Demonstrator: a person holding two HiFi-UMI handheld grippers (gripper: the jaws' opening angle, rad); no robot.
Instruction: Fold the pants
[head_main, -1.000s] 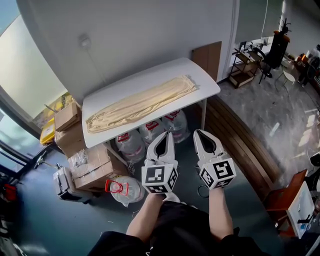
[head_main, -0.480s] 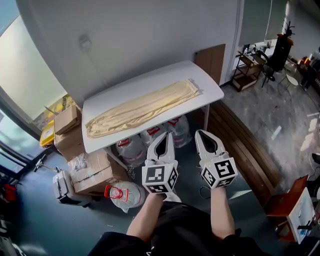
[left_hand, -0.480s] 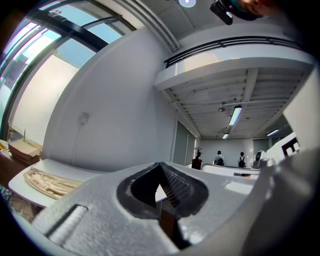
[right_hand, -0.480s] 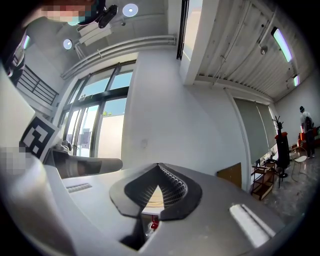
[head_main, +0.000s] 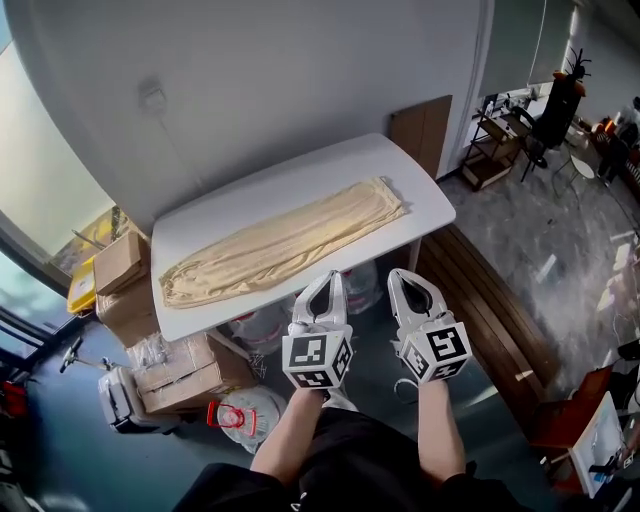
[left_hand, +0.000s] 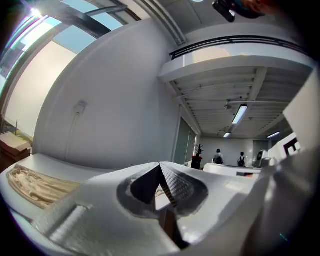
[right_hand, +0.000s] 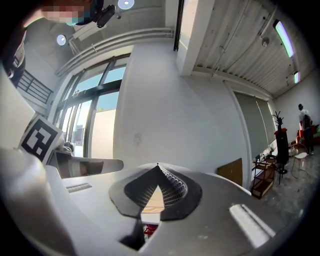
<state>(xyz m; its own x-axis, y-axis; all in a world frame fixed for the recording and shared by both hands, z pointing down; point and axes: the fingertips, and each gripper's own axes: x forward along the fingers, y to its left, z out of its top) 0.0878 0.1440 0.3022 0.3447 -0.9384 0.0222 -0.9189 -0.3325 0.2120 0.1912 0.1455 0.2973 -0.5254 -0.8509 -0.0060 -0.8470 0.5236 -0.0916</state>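
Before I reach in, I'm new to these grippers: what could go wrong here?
Both the left gripper and right gripper are shut; unopened, they would likely shove the pants rather than pinch them. One end lies near the table edge, so a tug might drag it off.

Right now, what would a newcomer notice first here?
Long cream pants lie stretched flat across the white table by the wall. Nearer, the left claw and right claw are shut and empty, short of the table's edge. Boxes crowd the floor at its left end.
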